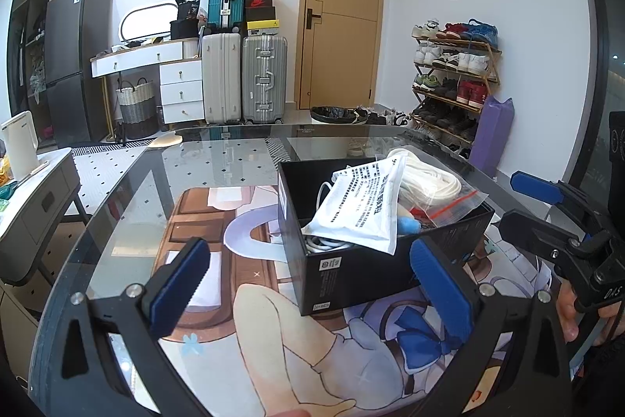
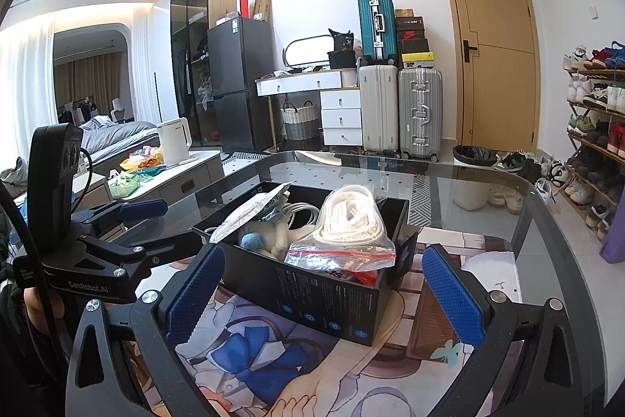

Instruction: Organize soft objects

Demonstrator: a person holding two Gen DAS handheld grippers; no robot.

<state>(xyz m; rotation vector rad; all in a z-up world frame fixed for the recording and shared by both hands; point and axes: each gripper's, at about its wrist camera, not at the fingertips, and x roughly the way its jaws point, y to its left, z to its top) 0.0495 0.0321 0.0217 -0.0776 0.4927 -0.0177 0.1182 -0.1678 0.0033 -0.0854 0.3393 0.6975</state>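
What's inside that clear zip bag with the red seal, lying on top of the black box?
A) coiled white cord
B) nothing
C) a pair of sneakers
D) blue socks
A: the clear zip bag, resting across the black box, shows loops of coiled white cord through its plastic.

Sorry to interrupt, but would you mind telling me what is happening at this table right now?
A person holds a gripper in each hand over a glass table. Both the left gripper and the right gripper are open and hold nothing. Between them sits a black box with soft things in it: a white packet, a clear zip bag of white cord, a blue and white plush toy and a white cable.
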